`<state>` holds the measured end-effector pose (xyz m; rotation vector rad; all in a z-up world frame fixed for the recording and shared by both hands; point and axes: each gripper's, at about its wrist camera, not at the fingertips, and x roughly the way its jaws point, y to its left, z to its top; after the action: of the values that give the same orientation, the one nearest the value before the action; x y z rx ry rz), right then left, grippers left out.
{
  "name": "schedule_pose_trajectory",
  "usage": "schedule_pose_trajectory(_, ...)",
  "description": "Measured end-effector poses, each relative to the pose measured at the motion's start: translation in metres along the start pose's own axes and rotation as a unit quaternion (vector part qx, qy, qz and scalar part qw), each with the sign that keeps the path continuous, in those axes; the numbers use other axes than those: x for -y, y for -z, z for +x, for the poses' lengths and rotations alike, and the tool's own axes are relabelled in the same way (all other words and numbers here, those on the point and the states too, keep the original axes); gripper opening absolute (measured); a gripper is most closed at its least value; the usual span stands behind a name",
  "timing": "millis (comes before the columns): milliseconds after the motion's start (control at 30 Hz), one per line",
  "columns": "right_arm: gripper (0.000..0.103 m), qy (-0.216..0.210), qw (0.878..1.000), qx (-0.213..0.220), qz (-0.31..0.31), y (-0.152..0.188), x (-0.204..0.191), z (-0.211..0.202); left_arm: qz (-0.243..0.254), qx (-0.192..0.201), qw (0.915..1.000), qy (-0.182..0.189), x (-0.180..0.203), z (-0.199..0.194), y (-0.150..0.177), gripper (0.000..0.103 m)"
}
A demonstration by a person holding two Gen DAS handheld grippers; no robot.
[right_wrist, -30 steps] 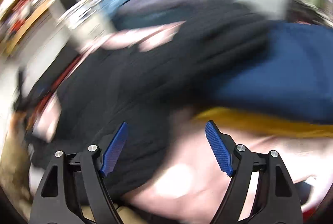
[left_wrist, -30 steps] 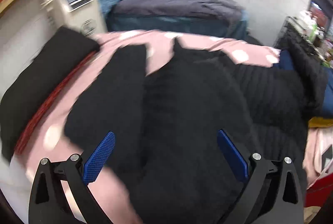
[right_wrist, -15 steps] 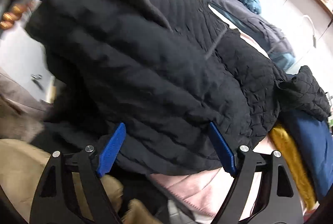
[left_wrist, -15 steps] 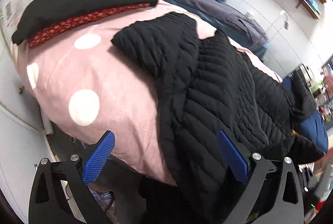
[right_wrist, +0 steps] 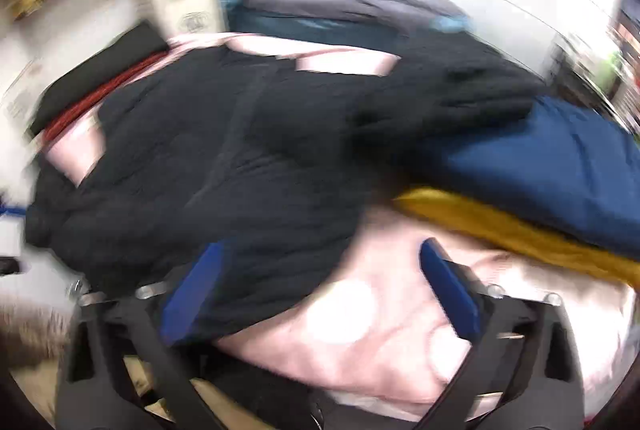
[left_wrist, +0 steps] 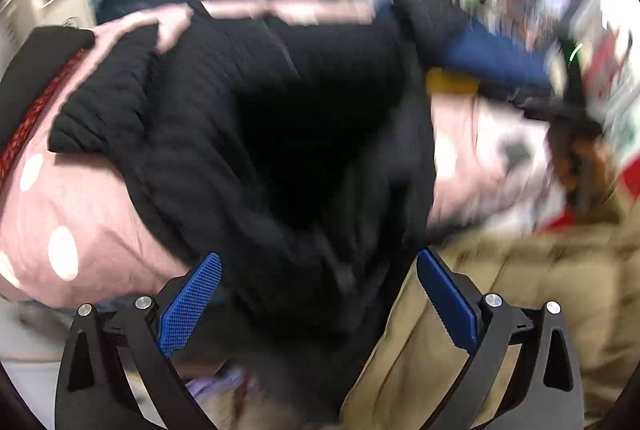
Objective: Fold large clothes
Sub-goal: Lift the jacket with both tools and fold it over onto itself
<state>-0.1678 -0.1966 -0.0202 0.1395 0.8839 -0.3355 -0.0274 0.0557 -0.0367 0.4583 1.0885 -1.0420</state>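
A black quilted jacket (left_wrist: 260,118) lies spread across the pink polka-dot duvet (left_wrist: 80,214), its lower part hanging over the bed's near edge. My left gripper (left_wrist: 320,304) is open above that hanging part, pads clear of the cloth. In the right wrist view the jacket (right_wrist: 220,158) fills the left and middle. My right gripper (right_wrist: 320,294) hovers over its lower right edge and the duvet (right_wrist: 360,330). Its jaws are opening, and the jacket's edge reaches between them without being pinched. Both views are blurred.
A navy garment (right_wrist: 540,166) on a mustard one (right_wrist: 500,226) lies at the bed's right. A black pillow with a red edge (left_wrist: 32,78) is at the left. Another bed with blue bedding (right_wrist: 320,2) stands behind. A person's tan trousers (left_wrist: 540,290) are close on the right.
The left view swung right from the bed's left corner to the jacket's hanging part. The right jaws narrowed around bunched jacket cloth, then widened; the jacket now lies lower, with pink duvet showing between them.
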Motion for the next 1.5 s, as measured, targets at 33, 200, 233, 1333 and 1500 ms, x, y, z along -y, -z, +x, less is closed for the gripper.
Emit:
schedule_pose_trajectory(33,0.097,-0.019,0.999,-0.006,-0.029,0.008,-0.026,0.002,0.016,-0.023,0.9994,-0.022,0.008,0.011,0.005,0.096)
schedule_pose_trajectory(200,0.097,-0.064,0.984,-0.059,-0.156,0.046,-0.123,0.027,-0.031,-0.062,0.9944,-0.079,0.030,0.055,0.017,0.096)
schedule_pose_trajectory(233,0.097,-0.050,0.982,-0.048,-0.178,0.052,-0.136,0.028,-0.066,-0.041,0.9924,-0.095,0.030,0.060,0.016,0.096)
schedule_pose_trajectory(1333,0.011,-0.049,0.981,-0.161,0.095,0.060,0.038,0.033,-0.352,0.066,0.9282,-0.100,-0.096,0.027,0.024,0.003)
schedule_pose_trajectory(1500,0.007,-0.104,0.981,-0.044,0.160,0.010,0.069,-0.019,-0.358,0.144,0.9182,-0.089,-0.110,-0.048,0.018,0.003)
